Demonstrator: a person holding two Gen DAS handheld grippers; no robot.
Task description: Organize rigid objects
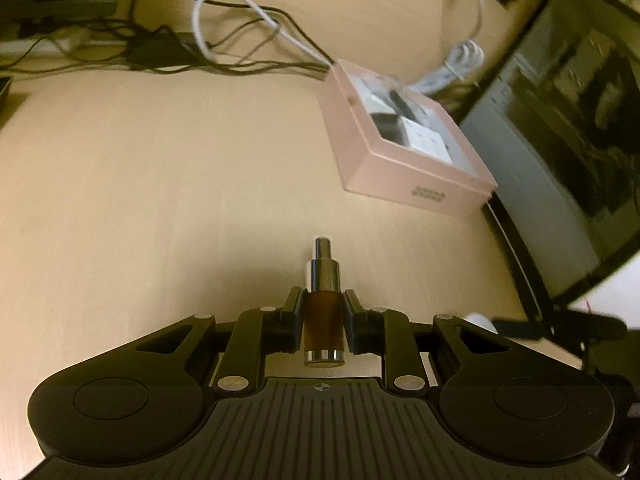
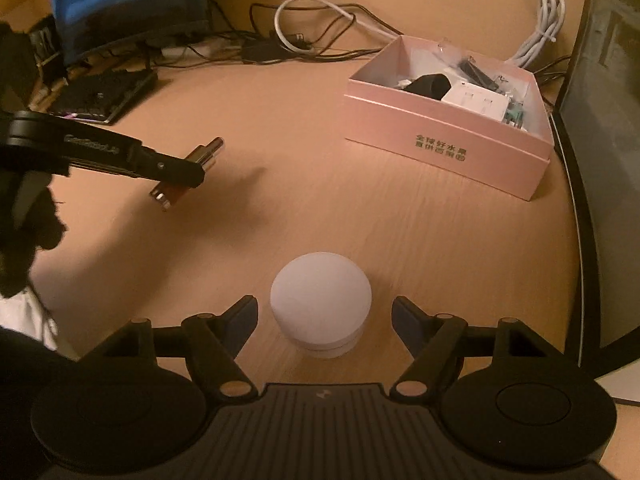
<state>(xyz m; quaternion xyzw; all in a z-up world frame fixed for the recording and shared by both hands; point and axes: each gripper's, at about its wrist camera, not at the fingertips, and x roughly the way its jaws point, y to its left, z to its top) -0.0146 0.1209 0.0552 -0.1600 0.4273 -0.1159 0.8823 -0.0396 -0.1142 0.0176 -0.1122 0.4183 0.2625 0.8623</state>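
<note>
My left gripper (image 1: 323, 312) is shut on a small amber bottle (image 1: 323, 320) with a silver pump top, held above the wooden desk. The same bottle (image 2: 208, 156) and left gripper (image 2: 182, 178) show at the left of the right wrist view. My right gripper (image 2: 323, 314) stands open around a white round-topped jar (image 2: 320, 304) that sits on the desk; both pads are clear of its sides. A pink open box (image 2: 448, 152) with small items inside lies ahead to the right; in the left wrist view the pink box (image 1: 400, 172) is ahead and right of the bottle.
Black and white cables (image 2: 304, 40) tangle along the back of the desk. A blue-lit monitor (image 2: 128, 4) and a dark keyboard (image 2: 100, 96) stand at back left. A dark screen (image 1: 560, 140) rises at the right edge. A bundled white cable (image 2: 544, 28) lies behind the box.
</note>
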